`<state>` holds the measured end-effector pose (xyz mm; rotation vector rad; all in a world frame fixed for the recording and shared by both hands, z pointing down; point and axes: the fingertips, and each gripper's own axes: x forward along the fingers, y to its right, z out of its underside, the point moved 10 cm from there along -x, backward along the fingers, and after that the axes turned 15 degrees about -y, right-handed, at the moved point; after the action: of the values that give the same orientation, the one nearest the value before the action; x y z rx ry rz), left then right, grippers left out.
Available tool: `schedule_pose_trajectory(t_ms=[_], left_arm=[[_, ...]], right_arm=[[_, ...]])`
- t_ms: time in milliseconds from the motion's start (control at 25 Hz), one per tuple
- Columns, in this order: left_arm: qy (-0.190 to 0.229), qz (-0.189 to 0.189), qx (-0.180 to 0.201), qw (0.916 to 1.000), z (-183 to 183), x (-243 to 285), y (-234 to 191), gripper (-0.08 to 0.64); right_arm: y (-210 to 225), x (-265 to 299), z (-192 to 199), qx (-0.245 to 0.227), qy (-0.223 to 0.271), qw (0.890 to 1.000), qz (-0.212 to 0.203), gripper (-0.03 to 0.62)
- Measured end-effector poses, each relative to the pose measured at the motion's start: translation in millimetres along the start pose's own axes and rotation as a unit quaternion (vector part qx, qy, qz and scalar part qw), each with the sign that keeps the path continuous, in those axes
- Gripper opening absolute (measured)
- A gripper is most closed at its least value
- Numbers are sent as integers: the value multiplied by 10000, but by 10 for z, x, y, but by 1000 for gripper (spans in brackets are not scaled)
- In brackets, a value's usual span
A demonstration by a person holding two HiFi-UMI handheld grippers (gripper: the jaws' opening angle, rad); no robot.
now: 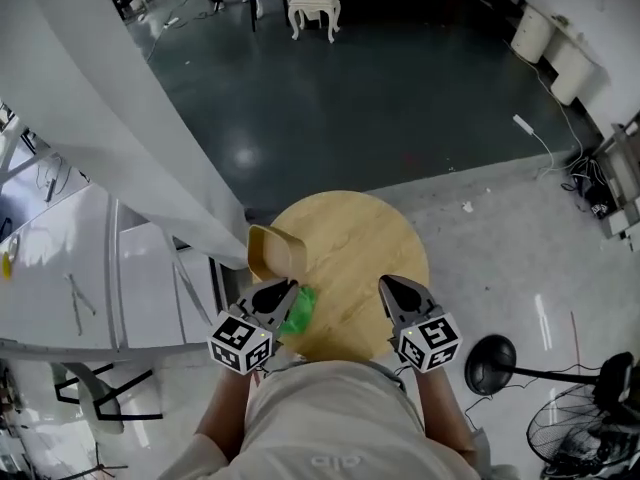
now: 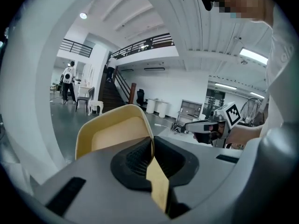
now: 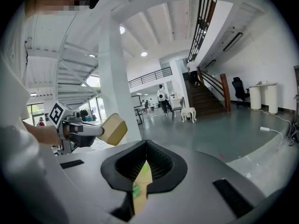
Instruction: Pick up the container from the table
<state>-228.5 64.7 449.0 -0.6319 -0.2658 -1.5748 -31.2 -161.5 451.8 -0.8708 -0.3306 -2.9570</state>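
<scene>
A tan open-topped container (image 1: 270, 251) hangs tilted over the left edge of the round wooden table (image 1: 350, 233). My left gripper (image 1: 283, 290) is shut on its rim. In the left gripper view the container's thin wall (image 2: 114, 134) runs between the ribbed pads of the left gripper (image 2: 153, 146). My right gripper (image 1: 392, 288) hovers over the table's near right part, shut, holding nothing. In the right gripper view its jaws (image 3: 146, 148) meet, and the container (image 3: 113, 129) shows at the left in the other gripper. A green thing (image 1: 299, 311) lies on the table under the left gripper.
A white slanted stair structure (image 1: 120, 138) rises just left of the table. A black lamp base (image 1: 490, 363) and a floor fan (image 1: 575, 428) stand at the lower right. A white stool (image 1: 314, 10) is far off on the dark floor.
</scene>
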Motion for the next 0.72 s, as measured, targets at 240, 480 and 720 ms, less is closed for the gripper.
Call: schedule_pose_trajectory(t_ms=[240,480,720], left_arm=[[570,-236,-452,9971,113,-500,-240,34],[846,-443,-542,9940,159,-798,-406,32],[1073,-450,-458,9921,144,-920,-464,33]], right_arm=[[-361,258,-228,-323,52,9990,-303,26],[-603,351,-336,-427,117,9979,-466,25],[-689,343,-326,-512,138,9973,-514,26]])
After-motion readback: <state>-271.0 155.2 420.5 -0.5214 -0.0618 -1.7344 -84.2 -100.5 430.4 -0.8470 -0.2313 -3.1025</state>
